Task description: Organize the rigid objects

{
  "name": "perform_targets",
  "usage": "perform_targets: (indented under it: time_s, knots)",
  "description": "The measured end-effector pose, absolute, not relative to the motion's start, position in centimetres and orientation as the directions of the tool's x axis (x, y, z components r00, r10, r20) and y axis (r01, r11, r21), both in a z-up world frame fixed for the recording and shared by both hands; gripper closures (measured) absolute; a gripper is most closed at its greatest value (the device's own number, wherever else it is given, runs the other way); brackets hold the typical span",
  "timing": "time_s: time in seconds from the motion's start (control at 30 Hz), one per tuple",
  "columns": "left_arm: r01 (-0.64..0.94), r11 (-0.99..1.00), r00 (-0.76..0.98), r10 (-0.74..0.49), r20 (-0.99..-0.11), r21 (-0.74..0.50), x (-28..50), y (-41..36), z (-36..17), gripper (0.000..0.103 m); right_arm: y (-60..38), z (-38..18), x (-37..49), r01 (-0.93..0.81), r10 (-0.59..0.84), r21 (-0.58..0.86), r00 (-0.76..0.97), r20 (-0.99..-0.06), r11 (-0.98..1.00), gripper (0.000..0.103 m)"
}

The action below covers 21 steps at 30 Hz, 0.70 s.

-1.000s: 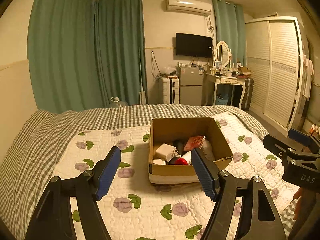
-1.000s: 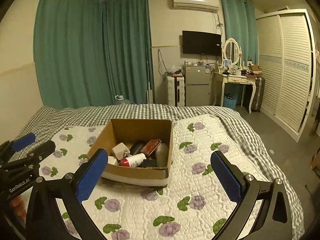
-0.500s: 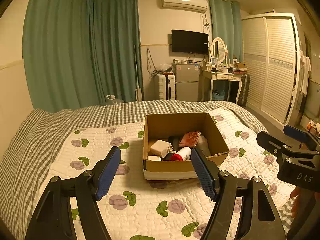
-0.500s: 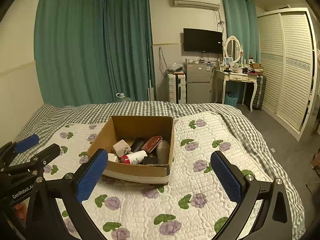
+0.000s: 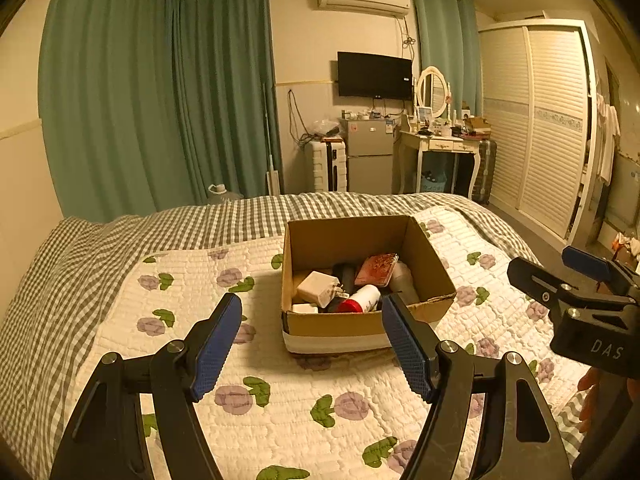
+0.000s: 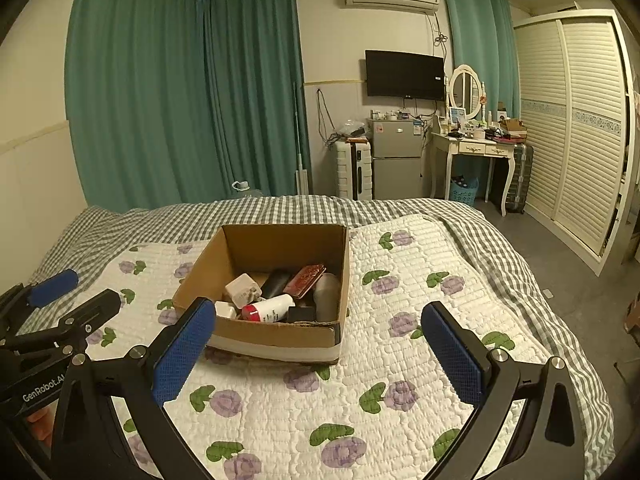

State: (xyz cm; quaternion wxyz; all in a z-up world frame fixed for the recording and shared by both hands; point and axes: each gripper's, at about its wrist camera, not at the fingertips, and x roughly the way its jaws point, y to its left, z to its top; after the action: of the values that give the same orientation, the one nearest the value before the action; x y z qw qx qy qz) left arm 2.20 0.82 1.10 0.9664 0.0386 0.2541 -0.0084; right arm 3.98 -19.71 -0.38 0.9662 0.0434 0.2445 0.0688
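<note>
Across the lower half of both views spreads the quilt (image 6: 400, 280), white with purple flowers, and on it near the middle of the frame sits the cardboard box (image 5: 360, 324). Inside lie a white charger (image 5: 318, 289), a red-capped bottle (image 6: 267, 309), a red case (image 5: 376, 270) and some dark items, all jumbled and touching. The left gripper (image 5: 312, 346) and right gripper (image 6: 318, 354) both hang spread wide and empty, short of the box's near wall, well apart from the contents. Reaching in could snag a finger on the box wall and drag the light box across the soft quilt; crowded neighbours may block a clean grasp.
</note>
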Motion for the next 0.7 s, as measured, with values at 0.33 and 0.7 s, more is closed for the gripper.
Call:
perform_targets:
  time_s: [0.33,0.7]
  knots:
    - [0.03,0.997,0.868,0.008,-0.497,0.07,2.19,0.91,1.05,0.028,-19.57,-0.46,3.92,-0.115,0.159,0.122,0.873,-0.462,0.986,0.0]
    - [0.033,0.997,0.867,0.007,-0.499,0.072,2.15,0.91,1.04,0.028,-19.53,-0.67,3.92,-0.113,0.154,0.116,0.869,-0.47,0.987,0.0]
